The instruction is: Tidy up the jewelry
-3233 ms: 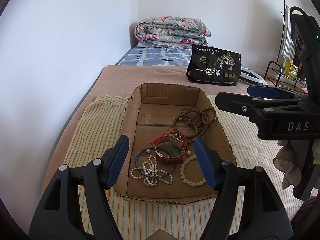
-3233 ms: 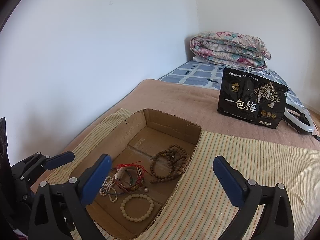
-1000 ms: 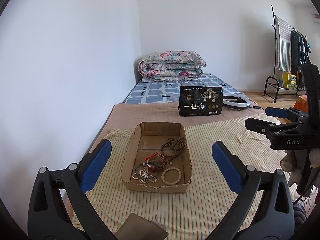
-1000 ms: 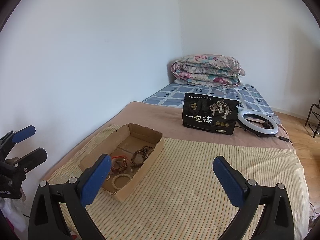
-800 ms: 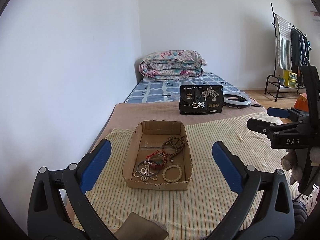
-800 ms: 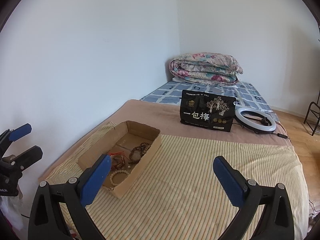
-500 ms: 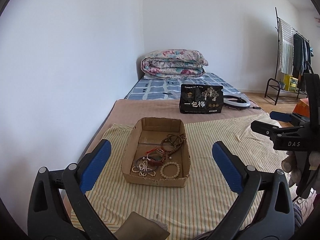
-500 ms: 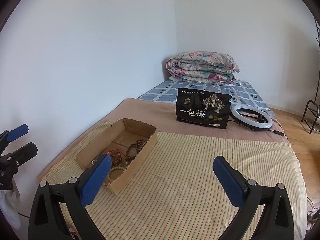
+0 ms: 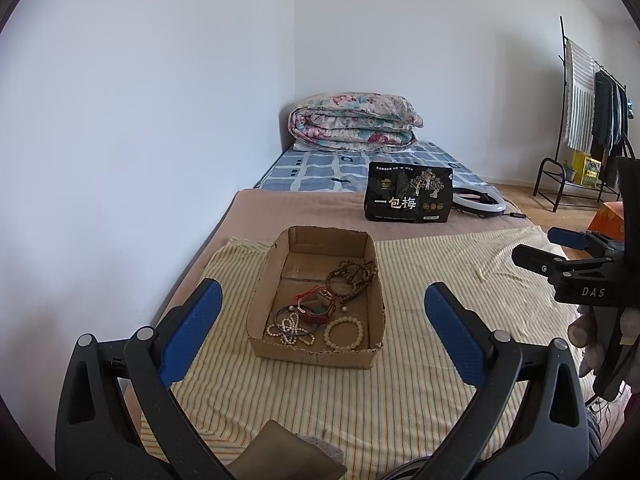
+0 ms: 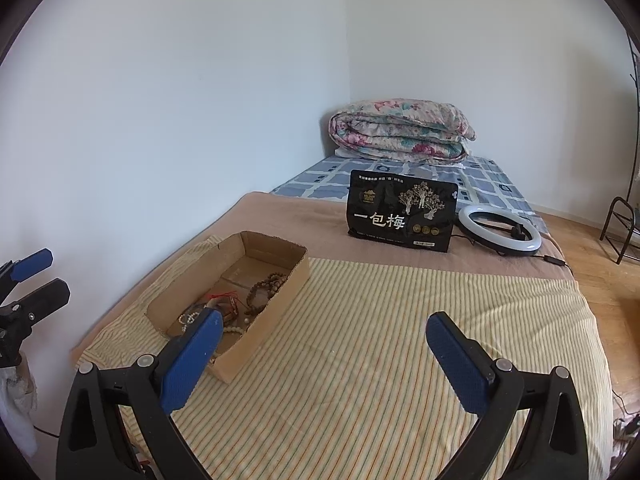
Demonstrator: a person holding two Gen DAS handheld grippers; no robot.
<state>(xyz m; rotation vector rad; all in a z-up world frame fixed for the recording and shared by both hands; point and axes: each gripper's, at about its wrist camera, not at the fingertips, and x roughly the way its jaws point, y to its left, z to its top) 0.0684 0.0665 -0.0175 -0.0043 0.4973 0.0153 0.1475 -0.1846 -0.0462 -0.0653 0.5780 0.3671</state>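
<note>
The jewelry lies in a shallow cardboard box that sits on a striped yellow cloth spread over the bed. Inside the box, a string of dark wooden beads rests toward the far right corner. A red corded bracelet lies near the middle, with a thin dark bangle and a strand of small pearls at the near left. A pale bead bracelet lies at the near right, apart from the pearls.

The left gripper hangs above the near end of the cloth, its blue-padded jaws spread wide with nothing between them, the box framed in the gap. The right gripper is likewise spread wide and empty, held over the bare cloth to the right of the box.

Beyond the cloth, a black bag with white lettering stands upright on a brown blanket. A white ring light lies just beside it. A folded floral quilt sits at the far end of the bed against the wall. A clothes rack stands on the wooden floor to the right.
</note>
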